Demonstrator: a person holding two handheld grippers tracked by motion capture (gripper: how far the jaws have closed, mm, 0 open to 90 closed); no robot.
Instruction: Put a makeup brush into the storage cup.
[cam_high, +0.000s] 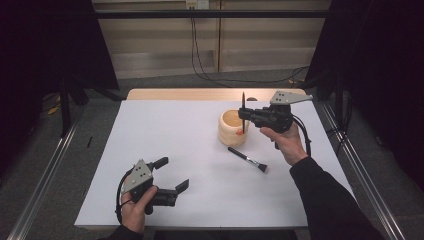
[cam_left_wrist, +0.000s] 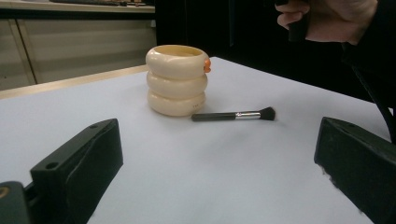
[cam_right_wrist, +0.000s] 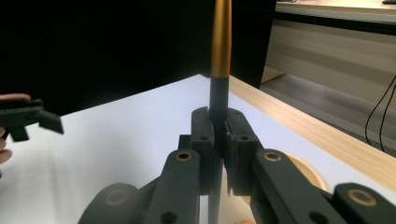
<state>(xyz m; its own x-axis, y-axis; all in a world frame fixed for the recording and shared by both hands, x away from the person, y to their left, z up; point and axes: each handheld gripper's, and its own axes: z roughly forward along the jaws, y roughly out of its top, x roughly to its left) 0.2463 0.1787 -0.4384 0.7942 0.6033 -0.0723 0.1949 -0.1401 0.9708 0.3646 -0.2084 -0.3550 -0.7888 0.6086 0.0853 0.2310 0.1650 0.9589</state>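
Black jaws of the right gripper (cam_high: 245, 116) clamp an upright brush (cam_high: 243, 109) just above the cream holder (cam_high: 233, 128), its bristle end seemingly hidden inside, while the left gripper (cam_high: 172, 173) rests wide open, empty, on the white surface (cam_high: 175, 130).

The high view looks forward and down over the whole white rectangular table (cam_high: 200, 150), while the left gripper view skims low across it toward the cream ringed wooden holder (cam_left_wrist: 177, 79), which both views share.
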